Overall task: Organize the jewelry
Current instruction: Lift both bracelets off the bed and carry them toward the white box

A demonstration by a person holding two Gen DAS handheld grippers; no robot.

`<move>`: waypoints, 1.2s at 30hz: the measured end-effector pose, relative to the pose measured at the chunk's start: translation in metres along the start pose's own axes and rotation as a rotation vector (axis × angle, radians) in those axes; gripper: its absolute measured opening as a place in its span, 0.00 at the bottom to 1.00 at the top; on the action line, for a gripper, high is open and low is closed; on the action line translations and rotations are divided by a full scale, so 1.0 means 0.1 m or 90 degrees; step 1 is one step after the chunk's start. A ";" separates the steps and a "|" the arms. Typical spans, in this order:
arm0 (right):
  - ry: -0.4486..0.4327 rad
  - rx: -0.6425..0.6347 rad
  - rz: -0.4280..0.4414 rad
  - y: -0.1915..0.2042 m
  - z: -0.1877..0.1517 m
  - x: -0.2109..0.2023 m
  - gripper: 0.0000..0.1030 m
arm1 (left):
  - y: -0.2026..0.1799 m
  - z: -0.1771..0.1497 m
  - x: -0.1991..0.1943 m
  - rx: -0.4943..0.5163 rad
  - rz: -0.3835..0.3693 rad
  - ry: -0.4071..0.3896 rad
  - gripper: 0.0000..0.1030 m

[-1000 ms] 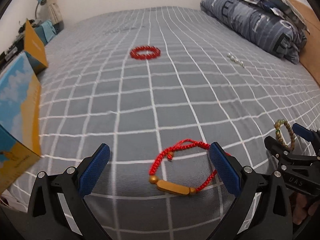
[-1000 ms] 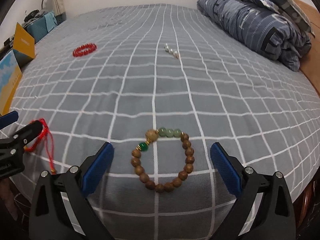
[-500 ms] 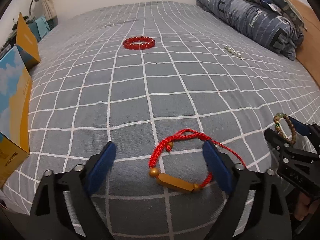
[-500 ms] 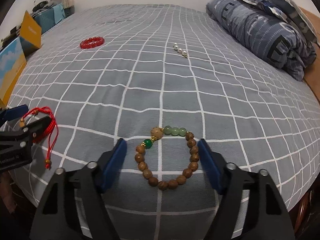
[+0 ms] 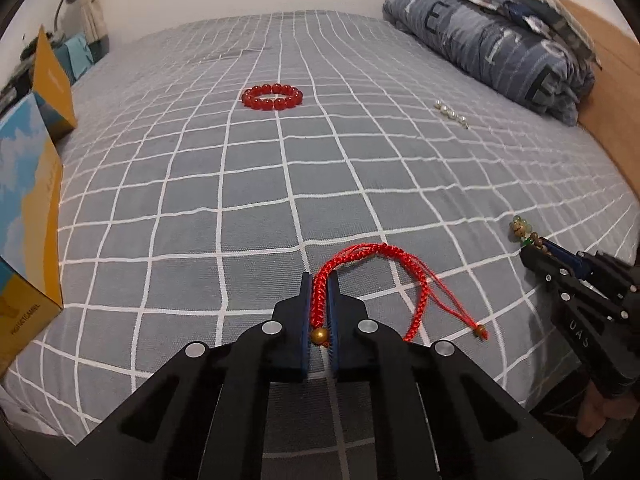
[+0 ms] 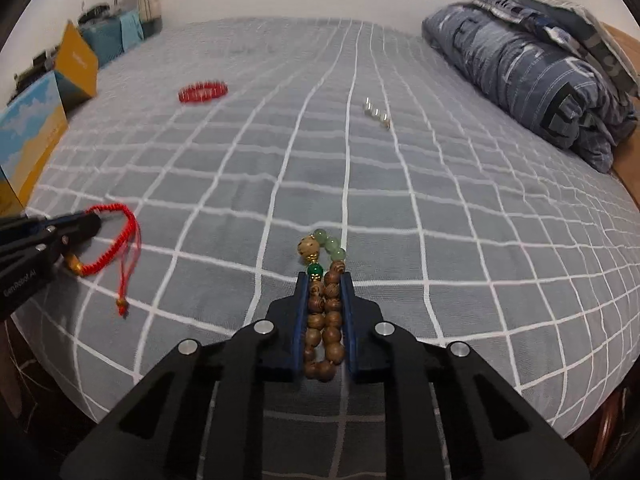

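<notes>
My left gripper (image 5: pixel 320 280) is shut on a red cord bracelet (image 5: pixel 360 256) with a gold bead, held just above the grey checked bedspread (image 5: pixel 256 184); it also shows in the right wrist view (image 6: pixel 116 236). My right gripper (image 6: pixel 324 280) is shut on a wooden bead bracelet (image 6: pixel 324 312) with green beads, squeezed flat between the pads; it also shows in the left wrist view (image 5: pixel 524 232). A red bead bracelet (image 5: pixel 272 97) and a short pearl strand (image 5: pixel 452 113) lie farther back on the bed.
A blue and yellow box (image 5: pixel 28 216) stands at the left edge of the bed, with an orange box (image 5: pixel 52 80) behind it. A folded blue quilt (image 5: pixel 492 40) lies at the back right by the wooden headboard (image 5: pixel 612 120).
Both grippers have shut: the left on the red cord bracelet, the right on the wooden bead bracelet. Both bracelets have risen off the bedspread.
</notes>
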State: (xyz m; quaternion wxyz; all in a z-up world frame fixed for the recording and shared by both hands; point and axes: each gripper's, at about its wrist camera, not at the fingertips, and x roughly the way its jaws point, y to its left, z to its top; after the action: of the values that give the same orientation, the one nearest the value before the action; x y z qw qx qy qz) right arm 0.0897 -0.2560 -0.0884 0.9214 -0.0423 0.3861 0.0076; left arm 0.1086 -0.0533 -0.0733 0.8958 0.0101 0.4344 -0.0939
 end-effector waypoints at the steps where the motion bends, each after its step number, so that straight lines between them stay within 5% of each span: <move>1: -0.019 0.010 0.001 -0.03 0.02 -0.05 0.14 | 0.01 0.01 0.00 -0.004 -0.005 0.000 0.06; 17: -0.036 0.054 0.025 -0.10 0.07 -0.11 0.14 | 0.10 0.08 -0.13 -0.039 -0.022 -0.033 0.06; 36: -0.069 0.065 0.028 -0.10 0.48 -0.37 0.14 | 0.23 0.36 -0.42 -0.045 0.042 -0.106 0.06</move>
State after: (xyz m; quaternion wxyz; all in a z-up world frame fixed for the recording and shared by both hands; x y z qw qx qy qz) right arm 0.0984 -0.2616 -0.0281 0.9415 0.0139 0.3365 0.0099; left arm 0.1145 -0.0279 -0.0194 0.9313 -0.0152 0.3606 -0.0494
